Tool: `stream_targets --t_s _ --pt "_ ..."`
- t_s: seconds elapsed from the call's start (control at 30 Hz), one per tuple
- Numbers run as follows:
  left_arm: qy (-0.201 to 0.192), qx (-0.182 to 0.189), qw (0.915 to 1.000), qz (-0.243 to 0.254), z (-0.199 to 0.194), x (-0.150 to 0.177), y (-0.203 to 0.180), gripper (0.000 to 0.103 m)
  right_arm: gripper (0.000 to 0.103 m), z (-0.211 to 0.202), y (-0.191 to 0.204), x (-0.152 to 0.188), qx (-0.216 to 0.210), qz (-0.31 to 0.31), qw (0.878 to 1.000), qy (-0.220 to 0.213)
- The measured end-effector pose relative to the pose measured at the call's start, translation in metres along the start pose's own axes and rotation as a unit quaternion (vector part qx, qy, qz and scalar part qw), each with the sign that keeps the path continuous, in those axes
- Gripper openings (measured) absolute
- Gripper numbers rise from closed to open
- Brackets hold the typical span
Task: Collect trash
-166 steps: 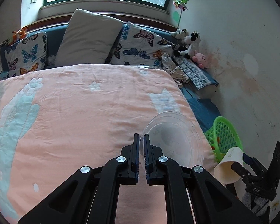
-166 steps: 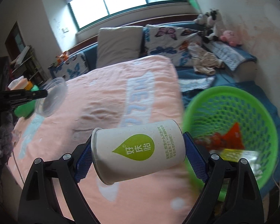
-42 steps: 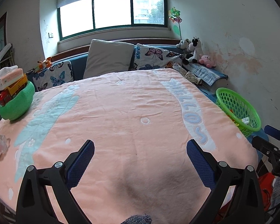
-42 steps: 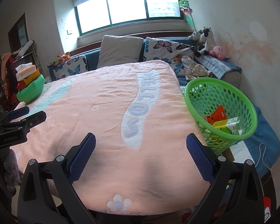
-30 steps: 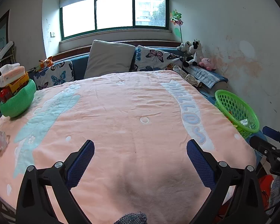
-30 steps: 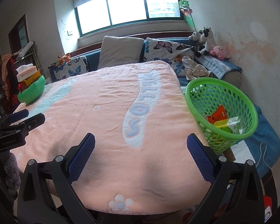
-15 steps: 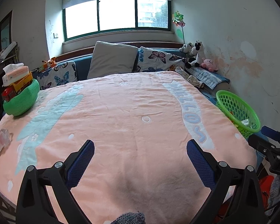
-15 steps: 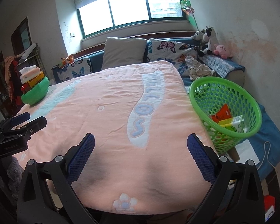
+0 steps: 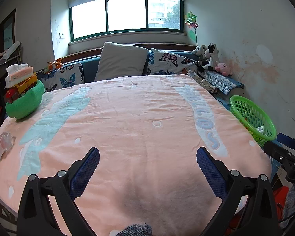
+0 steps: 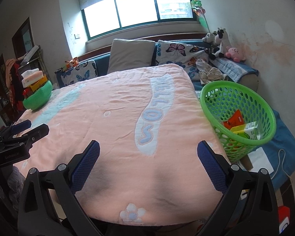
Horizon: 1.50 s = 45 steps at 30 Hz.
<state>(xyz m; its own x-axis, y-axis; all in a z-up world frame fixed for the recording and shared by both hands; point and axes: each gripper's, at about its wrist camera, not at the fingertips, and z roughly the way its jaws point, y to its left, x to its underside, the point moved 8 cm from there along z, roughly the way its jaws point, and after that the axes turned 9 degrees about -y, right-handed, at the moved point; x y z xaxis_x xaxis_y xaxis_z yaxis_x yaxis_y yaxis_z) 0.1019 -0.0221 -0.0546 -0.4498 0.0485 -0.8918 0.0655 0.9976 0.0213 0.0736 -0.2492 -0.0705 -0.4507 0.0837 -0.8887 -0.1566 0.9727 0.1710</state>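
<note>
A green mesh basket (image 10: 240,106) stands at the bed's right edge and holds an orange wrapper (image 10: 234,120) and a yellow-green carton (image 10: 247,129); it also shows in the left wrist view (image 9: 251,114). A crumpled clear wrapper (image 9: 3,144) lies on the pink blanket (image 9: 139,118) at the bed's left edge. My left gripper (image 9: 147,169) is open and empty over the bed's near end. My right gripper (image 10: 148,157) is open and empty, left of the basket.
A green bowl-shaped cushion (image 9: 24,102) with a tissue box and a toy truck sits at the bed's far left. Pillows (image 9: 122,61) line the headboard. Plush toys (image 9: 210,57) and folded cloths lie at the far right by the stained wall.
5.5 s ago the left gripper held a clear plastic lid and the right held a paper cup; both are now open and empty. Over the last second both grippers drew back slightly.
</note>
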Motion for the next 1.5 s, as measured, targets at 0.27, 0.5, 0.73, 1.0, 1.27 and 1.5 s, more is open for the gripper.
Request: stream_targets --t_s 0.27,0.5,0.73,1.0,1.27,1.5 --pt "0.001 0.000 1.0000 -0.002 0.0011 0.0013 0.0021 0.096 0.099 0.0004 0.0028 -0.0005 -0.002 -0.001 1.000 0.001" --pt "0.003 0.000 1.0000 -0.004 0.0006 0.0044 0.0046 0.096 0.099 0.0012 0.0042 -0.0004 -0.003 -0.001 1.000 0.002" --pt "0.004 -0.001 1.0000 -0.005 0.0009 0.0053 0.0055 0.096 0.099 0.0025 0.0051 -0.0001 -0.004 -0.001 1.000 0.003" --pt "0.004 -0.002 1.0000 -0.006 0.0006 0.0059 0.0060 0.096 0.098 0.0030 0.0054 0.0008 -0.004 -0.001 1.000 0.004" --pt "0.005 -0.001 1.0000 -0.007 0.0016 0.0084 0.0055 0.096 0.098 0.0044 0.0064 0.0026 -0.005 -0.001 1.000 0.005" --pt "0.005 -0.001 1.0000 -0.007 0.0014 0.0093 0.0049 0.096 0.098 0.0043 0.0067 0.0030 -0.004 0.000 1.000 0.005"
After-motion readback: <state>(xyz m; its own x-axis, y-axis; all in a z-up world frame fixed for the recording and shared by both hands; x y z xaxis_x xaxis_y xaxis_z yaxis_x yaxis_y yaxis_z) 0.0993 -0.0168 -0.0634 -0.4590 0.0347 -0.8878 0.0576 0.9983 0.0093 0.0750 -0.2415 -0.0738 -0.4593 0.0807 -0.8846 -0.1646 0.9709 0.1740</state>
